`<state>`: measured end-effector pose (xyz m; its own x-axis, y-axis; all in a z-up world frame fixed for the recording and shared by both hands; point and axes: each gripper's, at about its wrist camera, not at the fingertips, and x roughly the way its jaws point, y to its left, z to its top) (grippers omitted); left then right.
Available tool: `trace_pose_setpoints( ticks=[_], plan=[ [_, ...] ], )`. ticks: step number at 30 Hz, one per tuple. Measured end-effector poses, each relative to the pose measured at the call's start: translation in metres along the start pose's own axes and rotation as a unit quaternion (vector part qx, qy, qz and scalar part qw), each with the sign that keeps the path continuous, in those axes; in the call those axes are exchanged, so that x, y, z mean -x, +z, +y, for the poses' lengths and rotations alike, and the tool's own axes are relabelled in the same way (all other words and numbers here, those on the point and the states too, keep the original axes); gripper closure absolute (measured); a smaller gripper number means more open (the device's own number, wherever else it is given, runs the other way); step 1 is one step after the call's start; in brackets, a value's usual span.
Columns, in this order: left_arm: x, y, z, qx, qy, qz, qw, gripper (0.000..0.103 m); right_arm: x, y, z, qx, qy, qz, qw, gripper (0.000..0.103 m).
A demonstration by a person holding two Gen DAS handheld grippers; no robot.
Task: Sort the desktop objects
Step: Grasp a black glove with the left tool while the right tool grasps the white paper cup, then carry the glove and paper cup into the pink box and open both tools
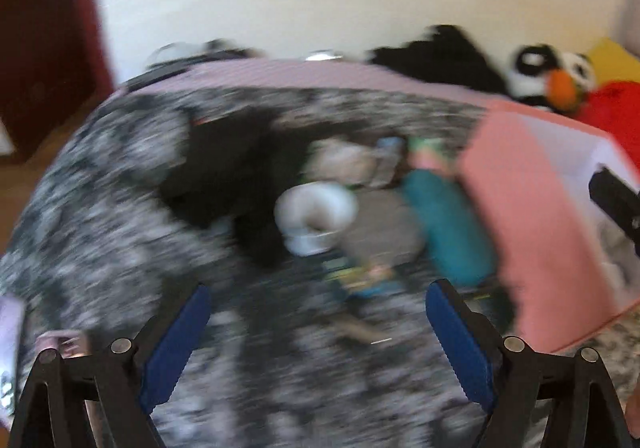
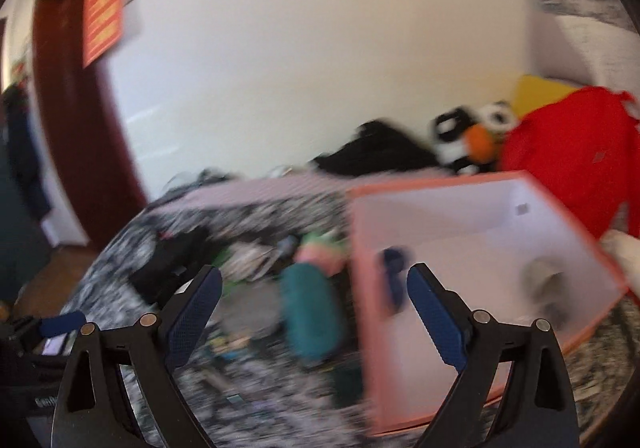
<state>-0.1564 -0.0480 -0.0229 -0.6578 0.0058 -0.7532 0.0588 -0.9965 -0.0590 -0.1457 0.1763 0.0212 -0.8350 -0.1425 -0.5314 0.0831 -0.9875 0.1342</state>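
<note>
Currently, in the left wrist view, the left gripper (image 1: 318, 300) stands open and empty above the patterned desk (image 1: 120, 208): an approach step. A white tape roll (image 1: 316, 214) and a teal case (image 1: 448, 224) lie left of the pink box (image 1: 520, 208); blur hides detail.

In the right wrist view, the right gripper (image 2: 314, 284) is open, empty, at the pink box's near-left corner. Next move, as judged: select one item and close on it.

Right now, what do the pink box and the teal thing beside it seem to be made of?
The pink box looks like matte cardboard: thin, flat walls, straight edges, white inside. The teal thing looks like soft fabric, perhaps a pouch: rounded shape, dull surface without shine. Blur leaves this uncertain.
</note>
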Motion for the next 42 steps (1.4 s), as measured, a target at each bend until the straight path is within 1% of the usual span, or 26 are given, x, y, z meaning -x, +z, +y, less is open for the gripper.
trace_pose_setpoints(
  ticks=[3,6,8,12,16,20,23,28,30,31,32,33,34,35,36,38,39,42],
  plan=[
    [-0.008,-0.007,0.043,0.024,0.025,0.009,0.9994,0.012,-0.034,-0.016,0.042,0.009,0.034,0.051,0.998,0.007],
    [-0.029,-0.006,0.080,0.046,0.045,0.019,0.9978,0.012,-0.069,-0.034,0.072,-0.002,0.070,0.107,0.992,0.007],
    [-0.049,0.000,0.100,0.060,0.048,0.031,0.9966,0.012,-0.087,-0.041,0.084,-0.005,0.074,0.126,0.989,0.007],
    [-0.089,0.017,0.127,0.098,0.033,0.046,0.9936,0.012,-0.122,-0.050,0.098,-0.006,0.061,0.148,0.987,0.007],
    [-0.125,0.028,0.136,0.132,-0.003,0.060,0.9894,0.012,-0.155,-0.054,0.103,-0.004,0.050,0.170,0.984,0.007],
    [-0.153,0.040,0.133,0.146,-0.028,0.070,0.9864,0.012,-0.181,-0.054,0.114,0.015,0.044,0.179,0.983,0.007],
    [-0.170,0.050,0.127,0.143,-0.038,0.070,0.9865,0.012,-0.194,-0.050,0.121,0.030,0.040,0.179,0.983,0.007],
    [-0.200,0.063,0.125,0.152,-0.045,0.086,0.9837,0.012,-0.216,-0.050,0.130,0.052,0.027,0.182,0.982,0.007],
    [-0.211,0.065,0.126,0.160,-0.049,0.092,0.9816,0.012,-0.224,-0.052,0.131,0.056,0.023,0.189,0.980,0.009],
    [-0.215,0.066,0.126,0.164,-0.053,0.093,0.9806,0.012,-0.228,-0.054,0.131,0.058,0.020,0.192,0.980,0.016],
    [-0.217,0.067,0.126,0.164,-0.059,0.093,0.9802,0.017,-0.231,-0.054,0.132,0.063,0.017,0.190,0.980,0.025],
    [-0.218,0.067,0.125,0.161,-0.069,0.092,0.9802,0.024,-0.232,-0.055,0.133,0.072,0.014,0.185,0.980,0.029],
    [-0.219,0.068,0.123,0.156,-0.080,0.091,0.9803,0.041,-0.232,-0.055,0.134,0.078,0.016,0.183,0.980,0.038],
    [-0.219,0.070,0.119,0.144,-0.091,0.092,0.9811,0.061,-0.232,-0.055,0.134,0.081,0.020,0.182,0.980,0.044],
    [-0.217,0.072,0.115,0.133,-0.092,0.091,0.9826,0.069,-0.232,-0.055,0.135,0.084,0.021,0.180,0.980,0.044],
    [-0.211,0.073,0.106,0.108,-0.083,0.083,0.9872,0.089,-0.231,-0.055,0.135,0.089,0.024,0.177,0.980,0.044],
    [-0.208,0.073,0.102,0.098,-0.076,0.080,0.9890,0.091,-0.231,-0.056,0.134,0.088,0.025,0.176,0.980,0.044],
    [-0.198,0.073,0.099,0.091,-0.071,0.068,0.9910,0.099,-0.227,-0.056,0.130,0.088,0.029,0.173,0.981,0.045]
  ],
)
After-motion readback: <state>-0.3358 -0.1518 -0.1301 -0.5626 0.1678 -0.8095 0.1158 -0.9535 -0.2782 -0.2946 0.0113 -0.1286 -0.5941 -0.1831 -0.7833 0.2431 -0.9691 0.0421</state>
